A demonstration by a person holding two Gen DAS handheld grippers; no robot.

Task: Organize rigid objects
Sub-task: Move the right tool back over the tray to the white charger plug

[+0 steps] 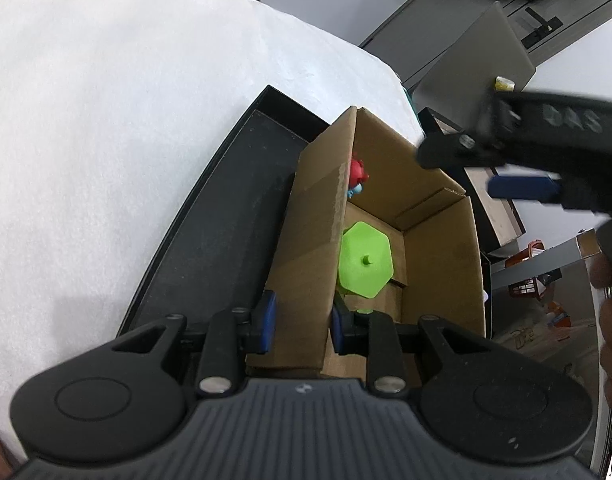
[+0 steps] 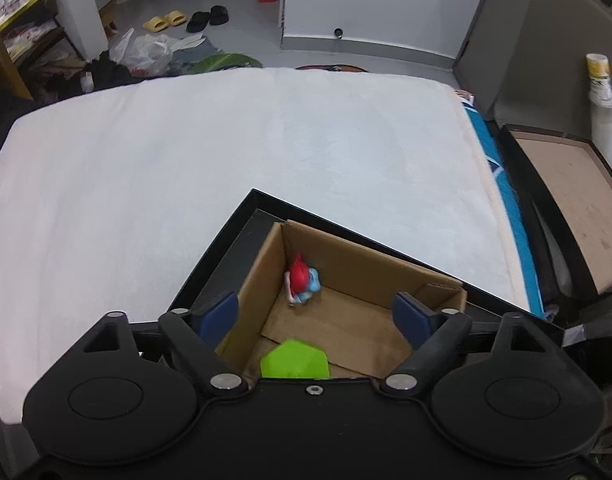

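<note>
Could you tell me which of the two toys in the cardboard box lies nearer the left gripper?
The green hexagonal piece does; it lies just beyond the left gripper, while the red and blue figurine sits in the far corner of the cardboard box.

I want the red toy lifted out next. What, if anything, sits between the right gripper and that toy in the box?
Nothing visible. The right gripper hangs open above the cardboard box, and the red and blue toy lies uncovered by the far left wall. The green hexagonal piece lies nearer, clear of the toy.

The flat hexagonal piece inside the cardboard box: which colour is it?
Bright green hexagonal piece; clearest in the left wrist view.
</note>
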